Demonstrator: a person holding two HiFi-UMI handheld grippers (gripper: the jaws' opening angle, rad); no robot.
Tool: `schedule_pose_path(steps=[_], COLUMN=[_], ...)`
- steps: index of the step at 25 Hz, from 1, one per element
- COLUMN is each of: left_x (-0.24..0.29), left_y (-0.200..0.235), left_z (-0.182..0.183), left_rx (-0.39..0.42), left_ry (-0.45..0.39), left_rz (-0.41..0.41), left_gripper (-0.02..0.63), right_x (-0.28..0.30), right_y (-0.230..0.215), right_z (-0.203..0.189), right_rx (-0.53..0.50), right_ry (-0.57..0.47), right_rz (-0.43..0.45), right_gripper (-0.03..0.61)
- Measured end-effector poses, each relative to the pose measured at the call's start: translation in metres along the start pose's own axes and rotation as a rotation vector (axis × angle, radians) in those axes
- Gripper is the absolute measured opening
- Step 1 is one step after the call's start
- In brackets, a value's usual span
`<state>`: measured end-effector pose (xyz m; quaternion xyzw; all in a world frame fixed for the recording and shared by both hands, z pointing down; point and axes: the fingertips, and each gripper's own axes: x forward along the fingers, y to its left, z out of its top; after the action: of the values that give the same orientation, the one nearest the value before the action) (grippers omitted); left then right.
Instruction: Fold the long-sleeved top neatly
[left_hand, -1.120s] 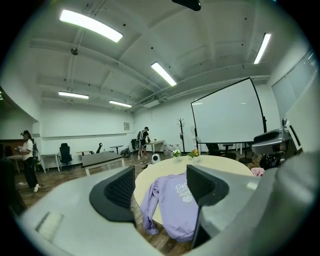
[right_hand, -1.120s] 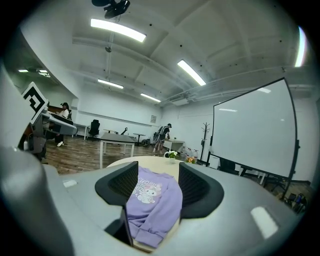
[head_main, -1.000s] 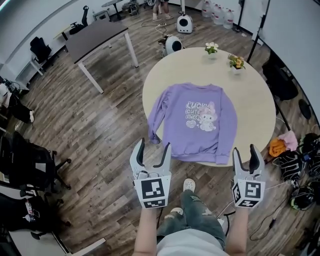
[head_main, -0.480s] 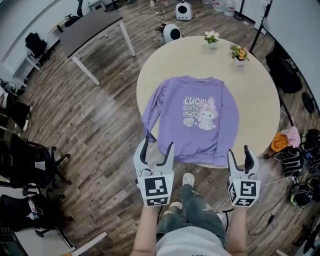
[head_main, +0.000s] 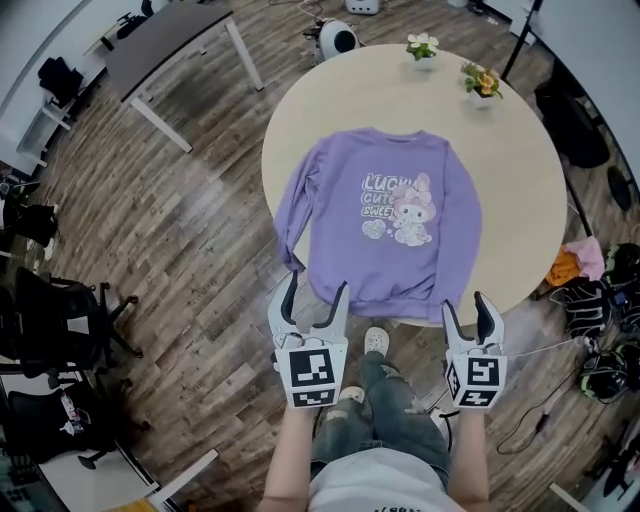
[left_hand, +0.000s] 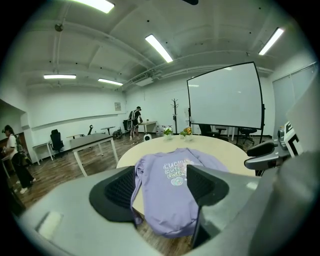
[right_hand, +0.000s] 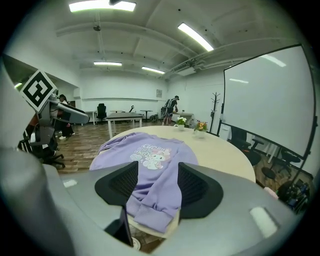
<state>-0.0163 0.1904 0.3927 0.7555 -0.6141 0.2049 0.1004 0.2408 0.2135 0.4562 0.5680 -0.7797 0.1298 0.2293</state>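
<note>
A purple long-sleeved top (head_main: 385, 220) with a cartoon print lies flat, face up, on the round beige table (head_main: 510, 150); its hem and one cuff hang over the near edge. The left gripper (head_main: 312, 298) is open, just short of the hem's left corner, and holds nothing. Its own view frames the top (left_hand: 170, 187) between the jaws. The right gripper (head_main: 467, 311) is open below the right cuff, apart from it. In the right gripper view the top (right_hand: 150, 172) and its cuff lie ahead of the jaws.
Two small flower pots (head_main: 423, 47) (head_main: 481, 82) stand at the table's far edge. A grey desk (head_main: 165, 45) is at the far left, office chairs (head_main: 60, 320) to the left, bags and clothes (head_main: 590, 290) on the floor at right. The person's legs (head_main: 385, 410) are below.
The person has stepped closer to the table. Both grippers have moved forward, close to the top's near edge, and remain open.
</note>
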Motion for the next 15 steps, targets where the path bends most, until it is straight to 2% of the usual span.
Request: schedule_pose_path(steps=[15], left_x=[0.018], left_y=[-0.012], left_z=[-0.038], left_rx=[0.008], left_ry=[0.090], left_rz=[-0.049], left_gripper=[0.311], right_x=[0.020], right_y=[0.020], right_z=[-0.076], right_rx=[0.028], right_ry=[0.172], right_rz=[0.041], right_gripper=[0.258])
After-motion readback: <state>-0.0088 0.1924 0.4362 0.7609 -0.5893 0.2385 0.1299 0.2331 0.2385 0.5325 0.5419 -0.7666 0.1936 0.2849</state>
